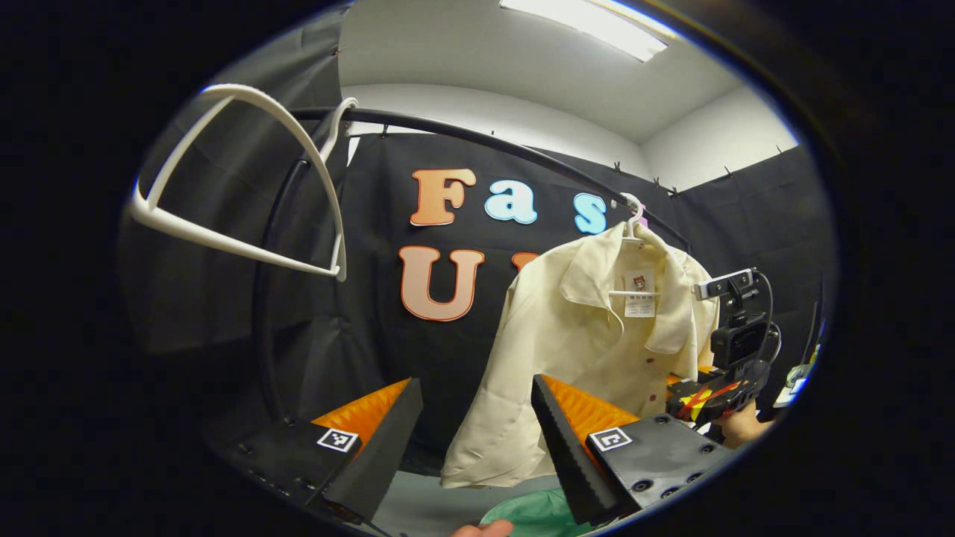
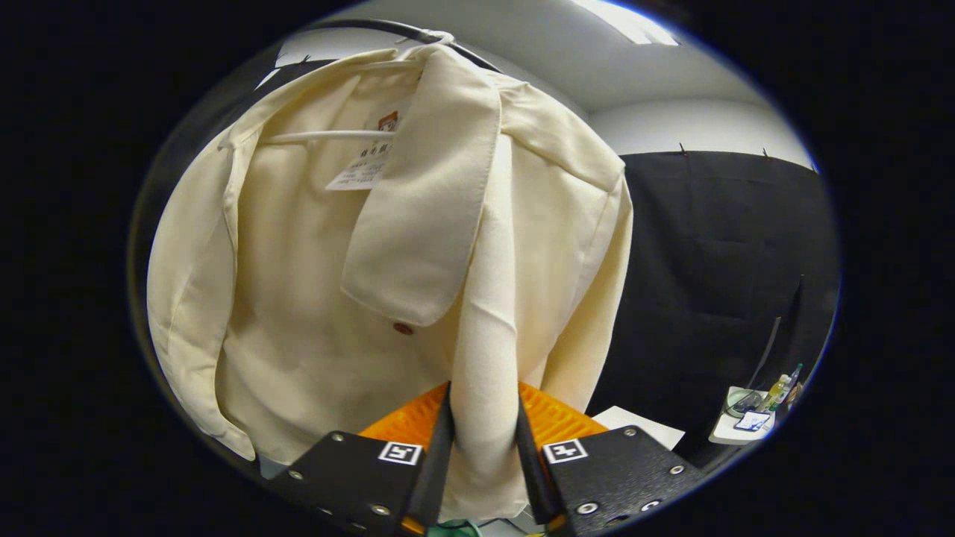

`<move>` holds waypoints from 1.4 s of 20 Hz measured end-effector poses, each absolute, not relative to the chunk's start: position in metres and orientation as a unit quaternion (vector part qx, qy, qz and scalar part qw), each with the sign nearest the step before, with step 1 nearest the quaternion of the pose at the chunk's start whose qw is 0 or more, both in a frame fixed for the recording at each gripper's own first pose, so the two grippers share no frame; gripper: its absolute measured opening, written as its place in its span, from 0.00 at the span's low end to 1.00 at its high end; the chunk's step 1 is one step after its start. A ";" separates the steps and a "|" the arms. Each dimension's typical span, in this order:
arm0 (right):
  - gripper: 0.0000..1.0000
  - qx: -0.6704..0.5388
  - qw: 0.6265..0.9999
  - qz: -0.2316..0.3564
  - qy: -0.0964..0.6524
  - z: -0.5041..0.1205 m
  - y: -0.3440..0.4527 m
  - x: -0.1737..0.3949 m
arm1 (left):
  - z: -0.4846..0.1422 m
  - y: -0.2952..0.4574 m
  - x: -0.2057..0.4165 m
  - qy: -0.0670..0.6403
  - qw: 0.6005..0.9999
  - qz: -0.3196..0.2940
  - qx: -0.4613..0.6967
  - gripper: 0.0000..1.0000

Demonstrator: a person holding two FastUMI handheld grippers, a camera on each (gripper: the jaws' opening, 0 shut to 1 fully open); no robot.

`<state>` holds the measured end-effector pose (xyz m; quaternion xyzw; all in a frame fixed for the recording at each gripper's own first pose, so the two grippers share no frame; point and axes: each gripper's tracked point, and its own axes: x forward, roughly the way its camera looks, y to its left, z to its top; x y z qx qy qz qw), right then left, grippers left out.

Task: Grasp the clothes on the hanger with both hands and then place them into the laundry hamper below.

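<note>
A cream shirt [image 1: 589, 335] hangs on a white hanger [image 1: 633, 216] from the black rail [image 1: 485, 142], to the right of centre in the left gripper view. My left gripper [image 1: 474, 440] is open, a short way from the shirt's lower left hem, nothing between its fingers. In the right gripper view the shirt [image 2: 313, 283] hangs close up, and my right gripper [image 2: 481, 447] is shut on its front edge, with the cloth pinched between both fingers. The right gripper [image 1: 690, 399] also appears at the shirt's right side. The green hamper [image 1: 537, 514] shows below the shirt.
An empty white hanger [image 1: 246, 171] hangs on the rail at upper left. A fingertip [image 1: 485, 528] shows at the bottom edge. A small white table [image 2: 750, 425] with bottles stands at the far right against the black wall cloth.
</note>
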<state>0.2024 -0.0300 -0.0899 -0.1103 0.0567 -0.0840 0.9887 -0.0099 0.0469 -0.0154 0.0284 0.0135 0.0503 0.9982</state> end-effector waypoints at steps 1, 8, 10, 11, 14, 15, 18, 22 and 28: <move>0.25 -0.106 0.990 -0.076 0.056 -0.085 -0.031 0.197 | -0.019 0.041 -0.004 0.015 0.999 0.042 0.025 0.96; 0.04 -0.081 0.996 -0.011 0.024 -0.027 -0.039 0.143 | -0.066 -0.039 0.064 0.043 0.997 -0.062 -0.004 0.97; 0.04 -0.062 0.998 -0.004 0.021 -0.014 -0.050 0.127 | -0.081 -0.070 0.089 0.032 0.997 -0.067 0.016 1.00; 0.04 -0.054 0.998 0.000 0.022 -0.010 -0.055 0.121 | -0.087 -0.080 0.102 0.024 0.997 -0.065 0.031 0.97; 0.04 -0.049 0.999 0.003 0.022 -0.002 -0.063 0.114 | -0.108 -0.109 0.136 0.001 0.995 -0.044 0.089 0.97; 0.04 -0.049 0.999 0.005 0.023 -0.001 -0.064 0.114 | -0.118 -0.118 0.145 0.000 0.993 -0.041 0.113 0.97; 0.04 -0.038 0.999 0.010 0.031 -0.003 -0.068 0.114 | -0.144 -0.137 0.165 -0.013 0.984 -0.029 0.174 0.97; 0.04 -0.032 0.999 0.014 0.036 -0.004 -0.070 0.118 | -0.152 -0.115 0.181 -0.025 0.980 0.037 0.195 0.97; 0.05 -0.019 0.999 0.017 0.033 -0.005 -0.069 0.124 | -0.123 -0.048 0.177 -0.051 0.962 0.146 0.225 0.99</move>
